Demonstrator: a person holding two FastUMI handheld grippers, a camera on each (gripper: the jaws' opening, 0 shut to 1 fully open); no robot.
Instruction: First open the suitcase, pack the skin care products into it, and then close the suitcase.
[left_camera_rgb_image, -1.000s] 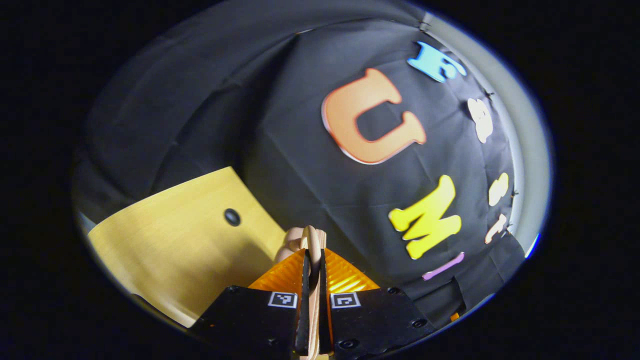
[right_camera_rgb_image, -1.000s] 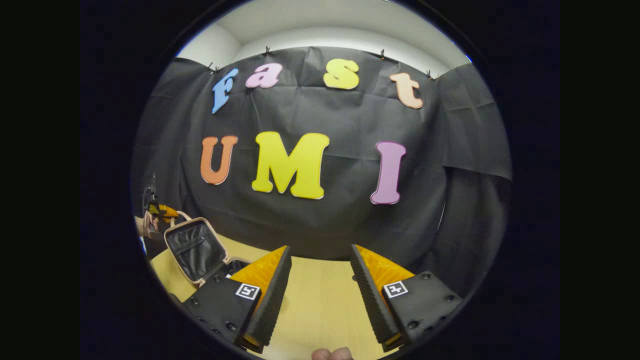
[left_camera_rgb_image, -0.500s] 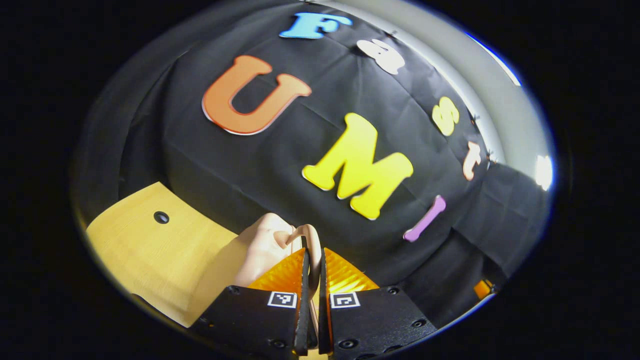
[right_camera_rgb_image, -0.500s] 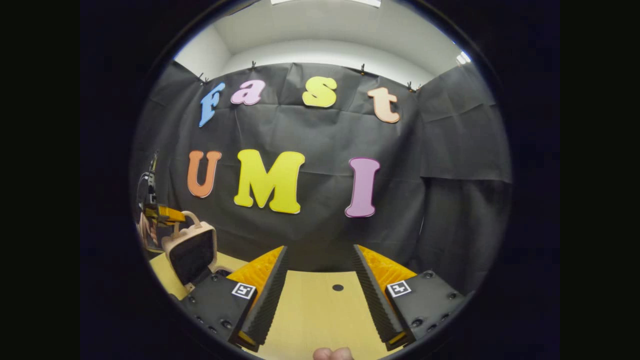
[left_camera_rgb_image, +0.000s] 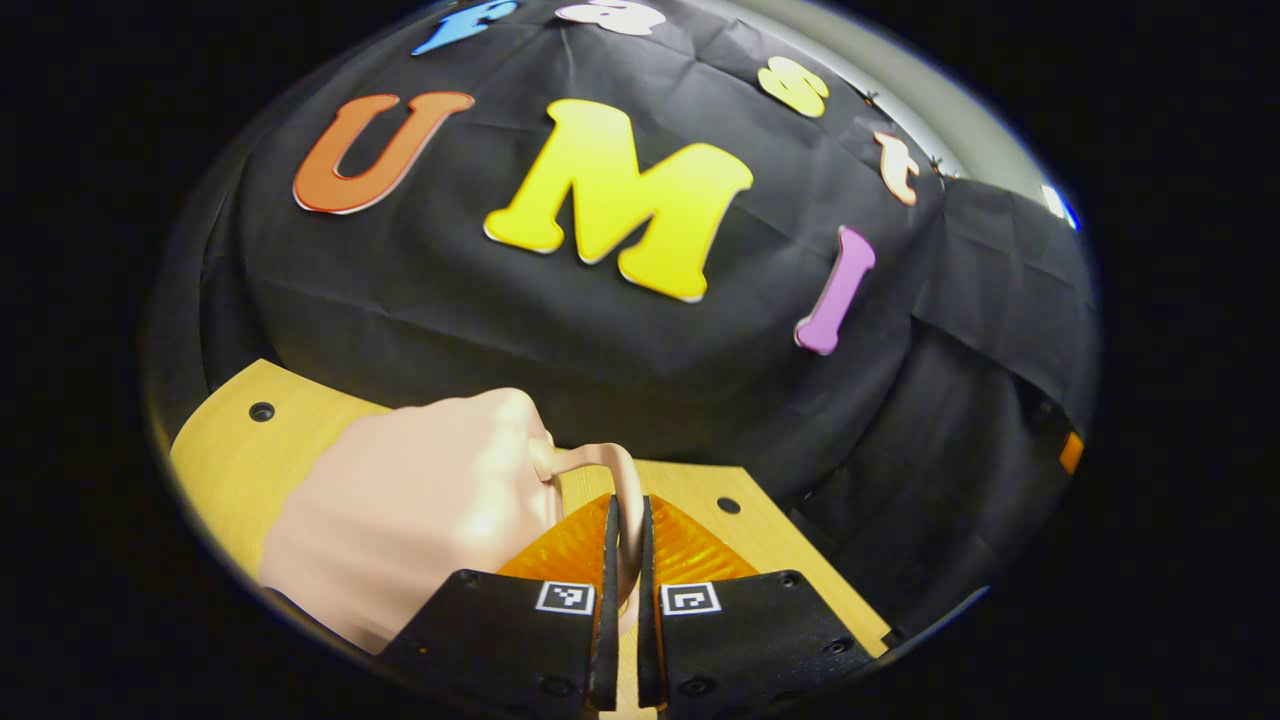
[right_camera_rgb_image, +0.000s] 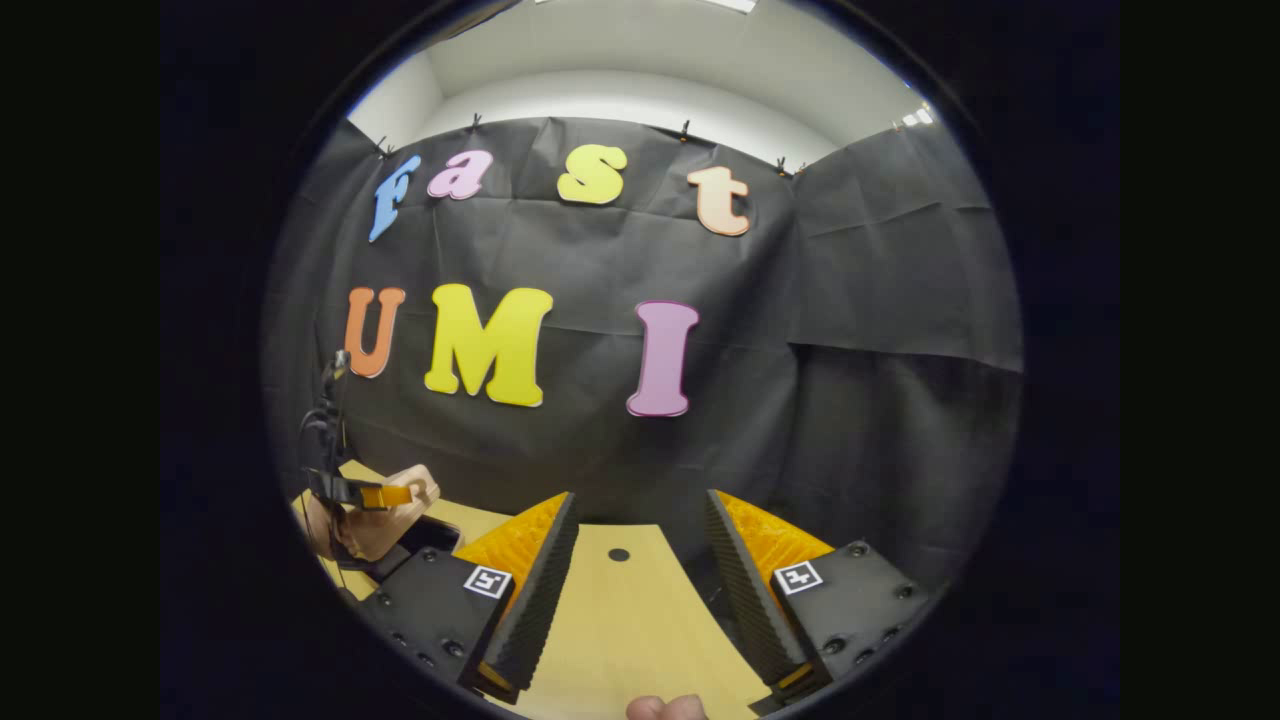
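Black cloth hangs behind a pale wooden table (right_camera_rgb_image: 625, 620), and the suitcase (left_camera_rgb_image: 400, 510) is my landmark on it. From the left gripper view, its beige lid slopes away just left of my left gripper (left_camera_rgb_image: 622, 530), whose two orange-backed fingers are pressed tight together on the suitcase's thin looped handle (left_camera_rgb_image: 610, 475); the handle rises out of the lid's near corner and curves down between the pads. Beyond the suitcase the table carries small dark holes (left_camera_rgb_image: 261, 411), one to its left and one to its right near the cloth. From the right gripper view, the suitcase sits far off to the left at the table's edge, lid lowered most of the way over a dark base, with my left gripper reaching over its top. My right gripper (right_camera_rgb_image: 640, 580) hovers well apart from the suitcase, over bare wood, its fingers spread wide with nothing between them. I cannot see any skin care products or whether the lid is fully seated.
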